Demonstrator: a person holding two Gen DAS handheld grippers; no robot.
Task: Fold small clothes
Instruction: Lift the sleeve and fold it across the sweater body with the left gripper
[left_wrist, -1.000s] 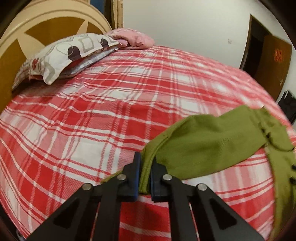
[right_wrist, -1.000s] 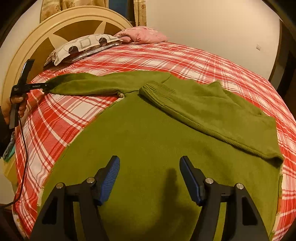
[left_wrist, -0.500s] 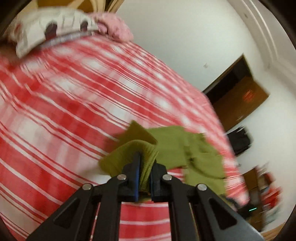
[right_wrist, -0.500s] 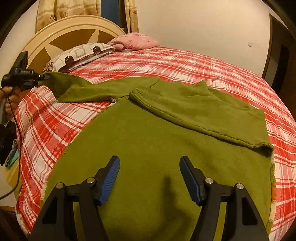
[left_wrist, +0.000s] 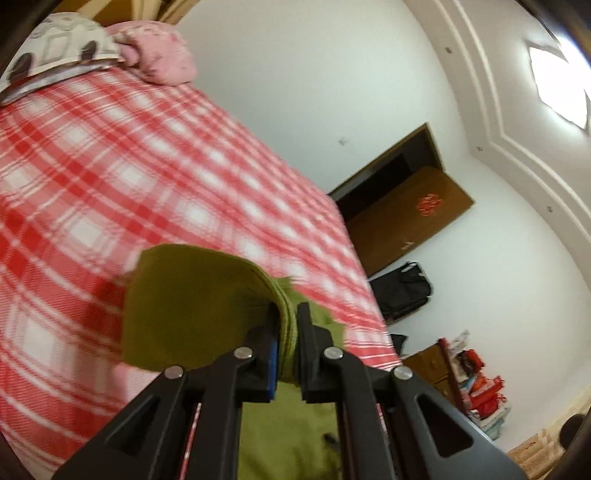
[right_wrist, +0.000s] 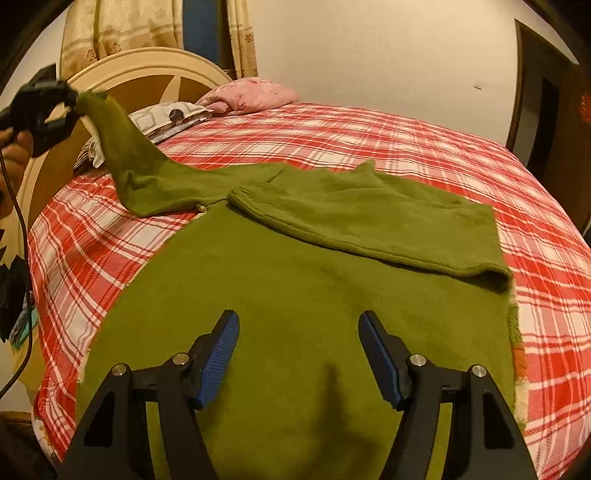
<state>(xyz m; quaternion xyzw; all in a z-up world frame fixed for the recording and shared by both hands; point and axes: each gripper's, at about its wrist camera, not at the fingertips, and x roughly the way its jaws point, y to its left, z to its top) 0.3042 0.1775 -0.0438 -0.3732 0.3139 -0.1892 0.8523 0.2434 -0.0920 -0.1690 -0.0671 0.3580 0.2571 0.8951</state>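
Green sweater (right_wrist: 295, 295) lies flat on the bed (right_wrist: 424, 147), your left gripper (left_wrist: 286, 332) clenched on its raised sleeve (right_wrist: 125, 147), your right gripper (right_wrist: 297, 354) spread and empty above, so carry that cuff across level and lay it smooth.

We count one green sweater (right_wrist: 295, 295) with two sleeves, one bed (right_wrist: 443, 147), two pillows, one patterned (right_wrist: 162, 118) and one pink (right_wrist: 255, 94), two grippers, left (left_wrist: 286, 334) and right (right_wrist: 297, 354), and one ceiling light (left_wrist: 559, 86).
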